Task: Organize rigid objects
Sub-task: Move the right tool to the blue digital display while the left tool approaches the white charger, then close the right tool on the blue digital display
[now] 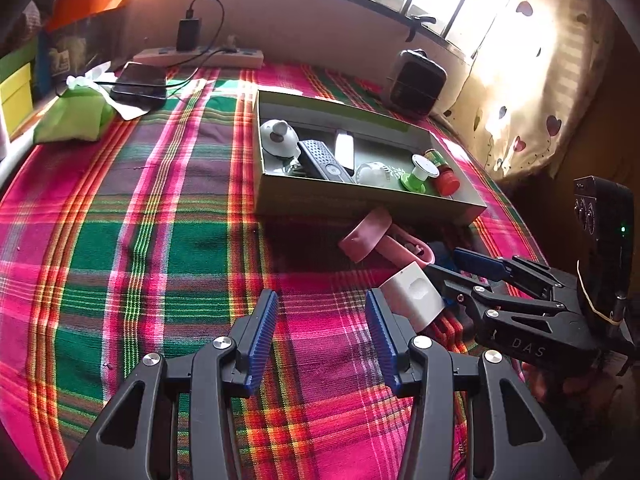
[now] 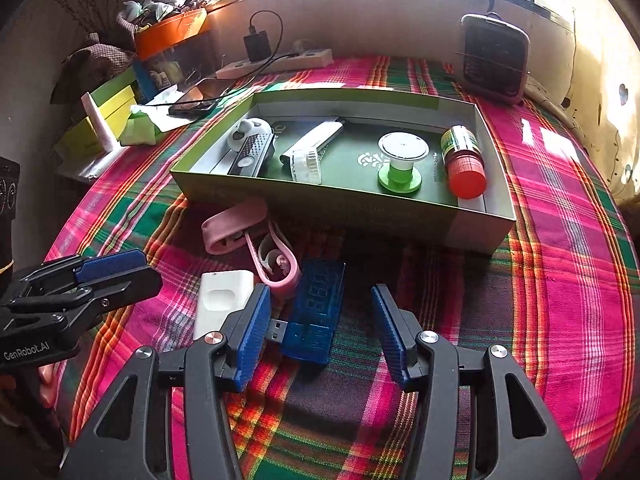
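Note:
An open green box (image 2: pixel 352 210) (image 1: pixel 360 202) on the plaid cloth holds a black remote (image 2: pixel 252 154), a white bulb (image 2: pixel 306 166), a green-and-white spool (image 2: pixel 402 166) and a red-capped bottle (image 2: pixel 464 162). In front of it lie a pink clip (image 2: pixel 240 226), a white adapter (image 2: pixel 222 300) (image 1: pixel 414 296) and a blue USB device (image 2: pixel 316 312). My right gripper (image 2: pixel 320 332) is open, its fingers on either side of the blue USB device. My left gripper (image 1: pixel 322 340) is open and empty over the cloth, left of the white adapter.
A power strip (image 2: pixel 280 62) with a black charger, a phone (image 2: pixel 196 100), a green tissue pack (image 2: pixel 142 128) and yellow boxes (image 2: pixel 104 116) sit at the back left. A small heater (image 2: pixel 494 56) stands at the back right. A curtain (image 1: pixel 532 80) hangs on the right.

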A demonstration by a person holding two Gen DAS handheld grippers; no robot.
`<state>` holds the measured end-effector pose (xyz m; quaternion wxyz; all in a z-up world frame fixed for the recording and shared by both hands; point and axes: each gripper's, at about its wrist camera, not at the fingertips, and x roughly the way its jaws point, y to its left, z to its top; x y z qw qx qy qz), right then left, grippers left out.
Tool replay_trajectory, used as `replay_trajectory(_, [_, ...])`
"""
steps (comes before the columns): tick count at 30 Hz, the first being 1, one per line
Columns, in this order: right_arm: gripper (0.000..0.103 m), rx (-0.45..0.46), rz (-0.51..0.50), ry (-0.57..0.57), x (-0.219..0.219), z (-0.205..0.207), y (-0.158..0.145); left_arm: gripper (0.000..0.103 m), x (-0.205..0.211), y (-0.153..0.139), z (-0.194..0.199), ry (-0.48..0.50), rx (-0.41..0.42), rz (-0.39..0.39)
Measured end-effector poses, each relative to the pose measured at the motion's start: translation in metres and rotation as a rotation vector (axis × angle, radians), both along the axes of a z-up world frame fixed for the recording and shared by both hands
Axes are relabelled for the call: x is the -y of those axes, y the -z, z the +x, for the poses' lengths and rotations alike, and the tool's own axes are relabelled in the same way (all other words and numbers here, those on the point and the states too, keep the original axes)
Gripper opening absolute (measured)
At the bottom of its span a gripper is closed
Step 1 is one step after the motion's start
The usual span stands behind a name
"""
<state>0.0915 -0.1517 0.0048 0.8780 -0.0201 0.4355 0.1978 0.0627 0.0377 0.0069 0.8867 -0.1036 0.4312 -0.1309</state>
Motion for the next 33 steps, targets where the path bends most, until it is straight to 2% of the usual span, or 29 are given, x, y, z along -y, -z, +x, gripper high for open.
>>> replay_trajectory(7, [0.052,0.004,-0.024,-0.004,-0.005,0.002,0.001,0.045,0.001,-0.002,-0.001,-0.005,0.008,0.012])
replay_trajectory(20, [0.052,-0.009,-0.054,0.005,-0.003,0.006,0.000,0.045,0.014,-0.006,-0.004,0.007,0.031,0.092])
replay_trajectory(33, [0.024,-0.013,-0.063,-0.007,0.012,0.007,-0.001,0.045,0.031,-0.008,-0.002,0.034,0.030,0.121])
